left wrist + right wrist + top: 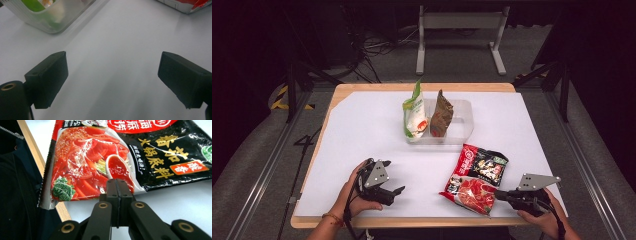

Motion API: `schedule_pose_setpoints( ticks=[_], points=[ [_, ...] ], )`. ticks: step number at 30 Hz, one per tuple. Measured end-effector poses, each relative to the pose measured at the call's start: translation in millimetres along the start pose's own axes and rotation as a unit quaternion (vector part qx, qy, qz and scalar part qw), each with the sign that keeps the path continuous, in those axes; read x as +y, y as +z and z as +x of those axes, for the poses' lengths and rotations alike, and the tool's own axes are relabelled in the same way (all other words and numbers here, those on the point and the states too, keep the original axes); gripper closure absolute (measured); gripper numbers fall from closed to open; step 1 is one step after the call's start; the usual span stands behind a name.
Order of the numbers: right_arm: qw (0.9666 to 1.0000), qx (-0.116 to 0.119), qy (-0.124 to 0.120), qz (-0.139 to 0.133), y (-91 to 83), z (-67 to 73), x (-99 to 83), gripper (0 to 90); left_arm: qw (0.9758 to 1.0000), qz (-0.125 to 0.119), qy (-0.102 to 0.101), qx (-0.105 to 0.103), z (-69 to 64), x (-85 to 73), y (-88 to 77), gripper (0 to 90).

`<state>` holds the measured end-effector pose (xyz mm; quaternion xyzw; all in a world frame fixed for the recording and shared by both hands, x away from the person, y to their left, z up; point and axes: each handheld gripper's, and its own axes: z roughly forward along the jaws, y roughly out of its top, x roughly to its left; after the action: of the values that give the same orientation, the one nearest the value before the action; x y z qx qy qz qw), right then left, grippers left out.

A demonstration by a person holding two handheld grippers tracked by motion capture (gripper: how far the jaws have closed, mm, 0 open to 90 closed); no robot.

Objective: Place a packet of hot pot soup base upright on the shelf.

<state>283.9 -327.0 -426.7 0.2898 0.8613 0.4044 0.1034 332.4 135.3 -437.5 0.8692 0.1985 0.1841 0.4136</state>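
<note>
Your right gripper (116,185), jaws together, pinches the limp, slippery red-and-black foil pouch's (476,177) edge near the desk's front edge; your left gripper (112,75) gapes open.

The red-and-black pouch (130,152) bore yellow Chinese characters — 番茄火锅底料 — on its black half, with 酸香 in an orange box beside them and a line of small white characters too fine to read. The floor (304,142) carried a painted 4.

glossy plastic red packet (100,162); clear plastic tub (462,125); matt white tabletop (362,140)
</note>
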Motion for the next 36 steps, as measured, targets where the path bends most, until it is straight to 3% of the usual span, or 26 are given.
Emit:
schedule_pose_setpoints(
  ticks=[2,5,6,7,9,10,12,13,14,16,18,22,25,27,29,33,36],
  points=[
    [0.9999,-0.015,-0.002,-0.002,-3.2,-1.9,1.8,81.1,1.0000,-0.002,0.000,0.002,0.9,-0.5,-1.4,10.1],
    [0.9992,-0.038,0.009,-0.012,-10.2,-12.5,4.0,78.3,1.0000,-0.003,-0.001,0.003,1.8,-0.8,-2.2,10.1],
    [0.9966,-0.067,0.041,-0.025,-15.6,-25.3,6.4,63.3,1.0000,-0.002,-0.002,0.004,1.9,-0.8,-2.0,10.0],
    [0.9947,-0.071,0.066,-0.033,-17.9,-33.5,7.3,60.4,1.0000,0.000,0.000,0.002,1.5,-0.5,-1.4,10.0],
    [0.9910,-0.079,0.099,-0.045,-21.0,-47.9,10.2,53.8,1.0000,0.000,0.002,0.001,0.8,0.1,-0.5,10.0],
    [0.9910,-0.079,0.099,-0.045,-21.0,-47.9,10.2,53.8,1.0000,0.000,0.002,0.001,0.8,0.1,-0.5,10.0],
    [0.9867,-0.080,0.136,-0.039,-17.3,-68.8,14.1,45.6,1.0000,0.000,0.004,0.001,0.4,0.7,-0.2,10.0],
    [0.9867,-0.080,0.136,-0.039,-17.3,-68.8,14.1,45.6,1.0000,-0.001,0.003,0.001,0.3,0.9,-0.4,10.0],
    [0.9840,-0.083,0.153,-0.041,-10.8,-79.5,17.3,42.8,1.0000,-0.002,0.003,0.001,0.5,1.1,-0.7,10.0],
    [0.9835,-0.083,0.156,-0.038,-6.9,-84.3,18.9,40.9,1.0000,-0.003,0.004,0.002,1.1,0.8,-1.7,10.0],
    [0.9793,-0.079,0.179,-0.051,-0.2,-94.4,21.7,38.5,1.0000,-0.003,0.001,0.002,1.0,0.1,-2.2,10.0],
    [0.9802,-0.054,0.187,-0.037,16.7,-107.2,27.8,31.7,1.0000,-0.004,0.000,0.003,1.4,-1.1,-3.8,10.0],
    [0.9816,-0.031,0.186,-0.031,25.8,-108.6,30.0,26.5,1.0000,-0.003,0.000,0.004,1.5,-1.5,-4.1,10.0],
    [0.9840,-0.039,0.174,-0.014,31.3,-107.8,29.1,25.7,1.0000,-0.004,0.001,0.003,0.9,-1.2,-3.9,10.0],
    [0.9840,-0.040,0.173,-0.010,34.1,-107.9,26.6,25.4,1.0000,-0.003,0.002,0.003,1.1,-1.0,-3.4,10.0],
    [0.9831,-0.031,0.179,-0.018,37.1,-110.3,22.6,25.1,1.0000,-0.002,0.004,0.001,1.1,-0.2,-1.6,10.0],
    [0.9831,-0.023,0.180,-0.027,38.2,-111.2,21.3,32.2,1.0000,0.000,0.006,0.000,1.3,0.0,-0.9,10.0]
  ],
)
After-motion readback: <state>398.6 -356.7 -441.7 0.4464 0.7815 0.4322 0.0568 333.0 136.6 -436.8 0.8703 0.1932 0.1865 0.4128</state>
